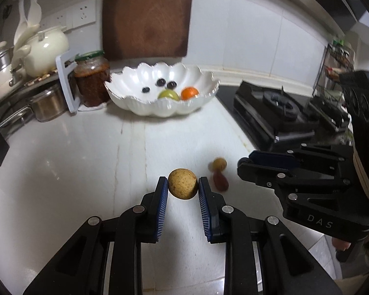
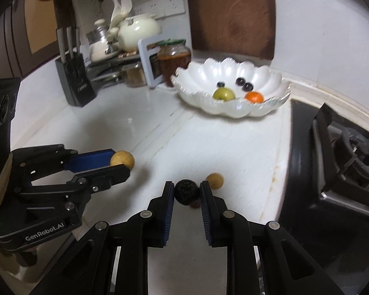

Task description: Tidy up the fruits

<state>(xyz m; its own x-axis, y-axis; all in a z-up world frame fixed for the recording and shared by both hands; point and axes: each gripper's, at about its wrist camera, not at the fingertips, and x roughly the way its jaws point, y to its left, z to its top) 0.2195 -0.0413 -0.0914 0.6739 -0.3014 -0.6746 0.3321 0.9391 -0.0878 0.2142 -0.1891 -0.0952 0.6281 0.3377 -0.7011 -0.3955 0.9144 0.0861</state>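
Left gripper (image 1: 182, 184) clamped a tan round fruit (image 1: 183, 184); right gripper (image 2: 187, 192) pinched a dark bumpy fruit (image 2: 187, 191) — possibly a passionfruit. Bowl (image 1: 140, 107) sat well beyond.

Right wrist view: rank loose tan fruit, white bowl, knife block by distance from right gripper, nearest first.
From the right gripper:
1. Loose tan fruit, just right of the fingertips on the counter.
2. White bowl, ahead, toward the back wall.
3. Knife block, far left; close to the bowl's range, so a loose ranking.
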